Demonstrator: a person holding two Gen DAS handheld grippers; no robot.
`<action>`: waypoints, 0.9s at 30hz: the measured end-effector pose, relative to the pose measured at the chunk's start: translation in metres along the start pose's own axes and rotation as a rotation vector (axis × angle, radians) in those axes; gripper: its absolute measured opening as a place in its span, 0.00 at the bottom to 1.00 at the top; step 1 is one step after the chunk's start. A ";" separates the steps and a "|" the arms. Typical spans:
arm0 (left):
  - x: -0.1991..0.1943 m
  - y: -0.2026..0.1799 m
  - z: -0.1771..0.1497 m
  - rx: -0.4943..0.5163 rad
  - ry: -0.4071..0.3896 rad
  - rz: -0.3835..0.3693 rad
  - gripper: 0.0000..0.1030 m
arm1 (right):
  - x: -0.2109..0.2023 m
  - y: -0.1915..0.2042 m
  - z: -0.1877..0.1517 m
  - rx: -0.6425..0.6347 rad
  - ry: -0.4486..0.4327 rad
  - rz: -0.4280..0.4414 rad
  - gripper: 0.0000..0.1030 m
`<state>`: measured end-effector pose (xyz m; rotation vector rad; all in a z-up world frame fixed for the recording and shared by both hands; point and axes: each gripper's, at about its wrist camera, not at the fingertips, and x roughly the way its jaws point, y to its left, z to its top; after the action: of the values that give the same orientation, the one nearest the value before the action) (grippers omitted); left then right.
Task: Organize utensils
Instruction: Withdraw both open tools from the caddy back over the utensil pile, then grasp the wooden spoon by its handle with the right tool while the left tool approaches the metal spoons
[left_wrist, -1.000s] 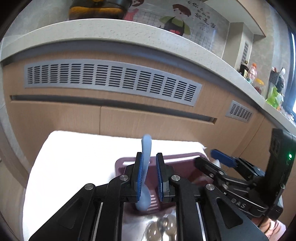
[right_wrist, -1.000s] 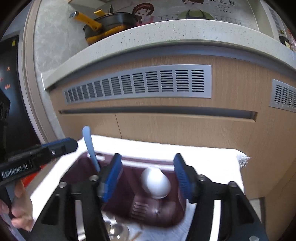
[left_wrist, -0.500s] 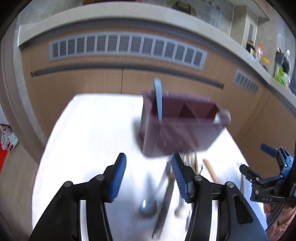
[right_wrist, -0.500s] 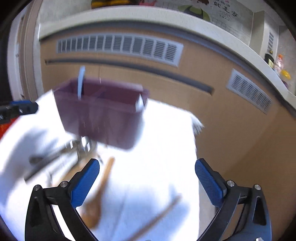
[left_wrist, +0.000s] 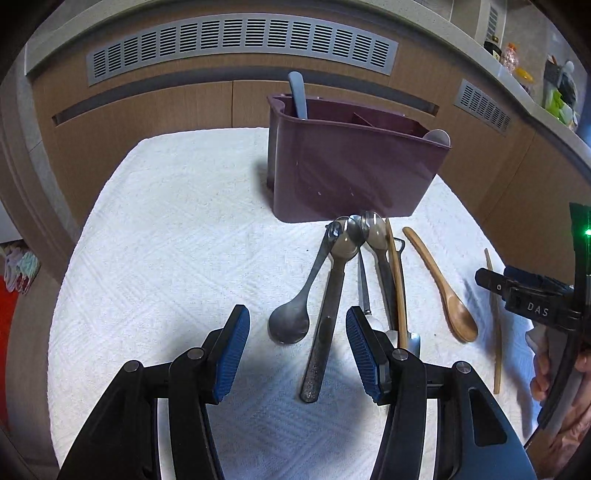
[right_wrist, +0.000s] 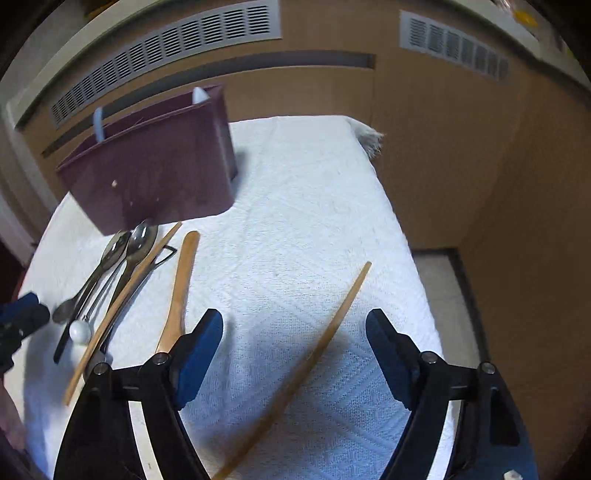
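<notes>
Left gripper (left_wrist: 297, 345): mine, lower centre of the left view, jaws spread wide and grasping nothing; blue pads (left_wrist: 232, 356) hang above the cloth on either side of a metal handle.
Right gripper (right_wrist: 294, 358): mine, lower centre of the right view, jaws spread wide and grasping nothing; one chopstick (right_wrist: 314, 360) runs on a slant between the pads, lying on the cloth.
Caddy (left_wrist: 347, 168): maroon, upright on the cloth, upper centre of the left view, upper left of the right view (right_wrist: 151, 173). Inner dividers visible.
Blue spoon (left_wrist: 298, 94): handle stands up out of the caddy's left end compartment.
White spoon (left_wrist: 437, 138): its rounded end shows above the rim at the caddy's right end.
Metal spoons (left_wrist: 334, 273): a cluster lying just in front of the caddy, centre of the left view, several overlapping; exact count I cannot tell.
Second chopstick (left_wrist: 397, 280): lies along the right edge of that cluster, touching it.
Wooden spoon (left_wrist: 441, 286): just right of the cluster, apart from it, bowl toward the lower frame edge.
Cloth (left_wrist: 166, 240): white, textured, covering the work surface under all items.
Cabinet (left_wrist: 147, 107): wood-toned front with a grey vent (left_wrist: 240, 40) across the top of the left view.
</notes>
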<state>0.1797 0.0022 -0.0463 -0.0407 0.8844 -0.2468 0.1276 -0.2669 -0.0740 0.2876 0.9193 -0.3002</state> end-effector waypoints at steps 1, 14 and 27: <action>0.000 0.001 0.001 -0.004 0.003 -0.002 0.54 | 0.003 0.000 -0.001 0.006 0.007 0.000 0.67; 0.008 -0.015 0.002 0.034 0.037 -0.057 0.54 | -0.004 0.038 -0.010 -0.104 0.019 0.262 0.05; 0.025 -0.028 0.024 0.104 0.102 -0.147 0.18 | -0.008 0.032 -0.010 -0.120 -0.016 0.212 0.07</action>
<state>0.2077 -0.0328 -0.0466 0.0040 0.9705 -0.4347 0.1283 -0.2325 -0.0696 0.2689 0.8789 -0.0518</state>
